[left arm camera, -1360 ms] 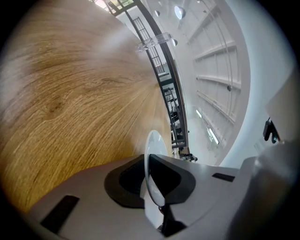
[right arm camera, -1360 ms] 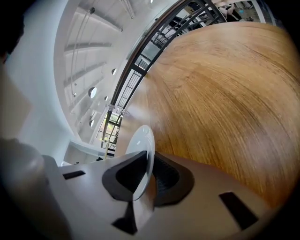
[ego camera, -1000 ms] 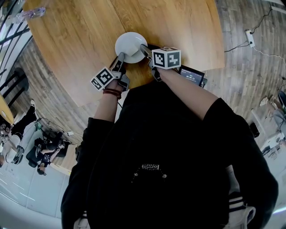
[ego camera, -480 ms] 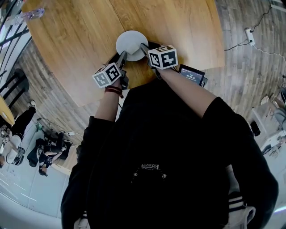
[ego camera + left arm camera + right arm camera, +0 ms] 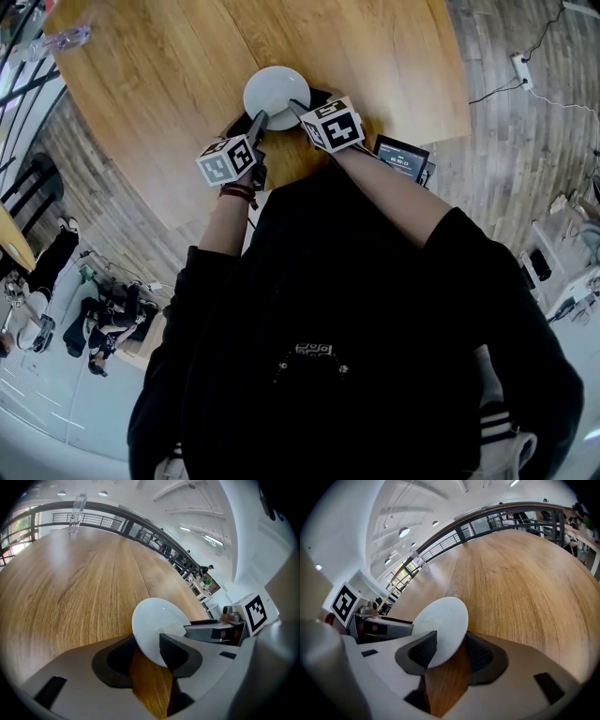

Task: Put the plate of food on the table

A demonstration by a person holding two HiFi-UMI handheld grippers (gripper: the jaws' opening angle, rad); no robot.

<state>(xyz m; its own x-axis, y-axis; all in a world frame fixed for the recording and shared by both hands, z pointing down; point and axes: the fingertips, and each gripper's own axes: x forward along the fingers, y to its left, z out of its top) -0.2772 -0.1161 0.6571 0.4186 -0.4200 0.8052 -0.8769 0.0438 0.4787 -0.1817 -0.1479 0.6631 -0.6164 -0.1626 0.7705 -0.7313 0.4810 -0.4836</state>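
The step in hand looks like the release, with the setting-down itself done. At the near edge of the desk, the left hand-held gripper and the right hand-held gripper point down at the plate from its near left and near right.

Both have just been opening their jaws. In the left gripper view the plate's near rim sits in the gap with bare wood showing beside it, so the pads seem to have let go. The right gripper view shows the same: jaws parted about halfway, rim between them, no squeeze.

The white plate lies flat on the wood, and no food can be made out on it. Next, I judge, both grippers must draw back toward the near edge without catching the rim. Far left stands a clear bottle.
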